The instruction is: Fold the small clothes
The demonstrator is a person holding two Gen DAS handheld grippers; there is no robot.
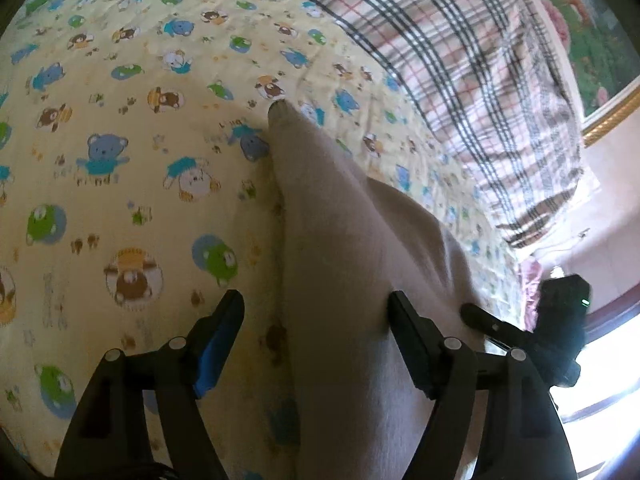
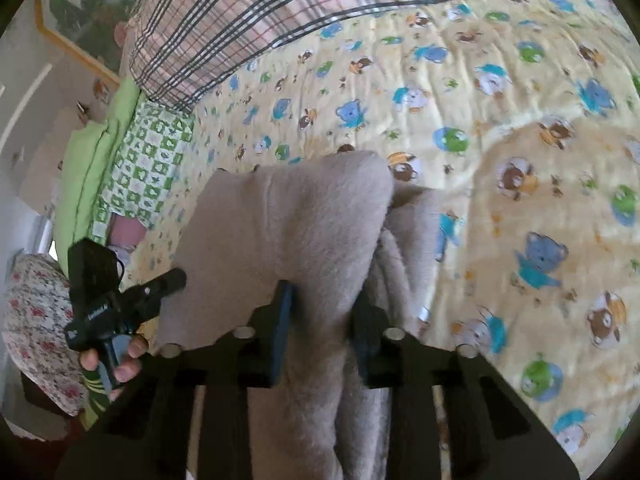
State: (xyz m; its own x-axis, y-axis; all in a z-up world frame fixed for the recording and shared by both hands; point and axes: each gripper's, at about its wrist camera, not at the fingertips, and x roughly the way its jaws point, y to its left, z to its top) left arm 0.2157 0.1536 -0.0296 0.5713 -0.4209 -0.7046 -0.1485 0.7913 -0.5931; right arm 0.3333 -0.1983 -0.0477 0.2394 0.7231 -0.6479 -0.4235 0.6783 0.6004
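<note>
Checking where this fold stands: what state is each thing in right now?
beige garment: bunched, partly lifted off the sheet.
left gripper: open, garment between the jaws, pads not pressing.
right gripper: shut on beige garment.
bear-print sheet: spread, slightly wrinkled.
plaid blanket: rumpled.

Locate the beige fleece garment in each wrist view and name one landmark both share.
Left wrist: beige fleece garment runs from centre to bottom, between the open left gripper fingers.
Right wrist: centre to bottom, pinched by the right gripper.
Shared landmark: plaid pillow.

Garment (image 1: 340, 240) on bedsheet (image 1: 120, 184), plaid blanket (image 1: 460, 60) behind.
</note>
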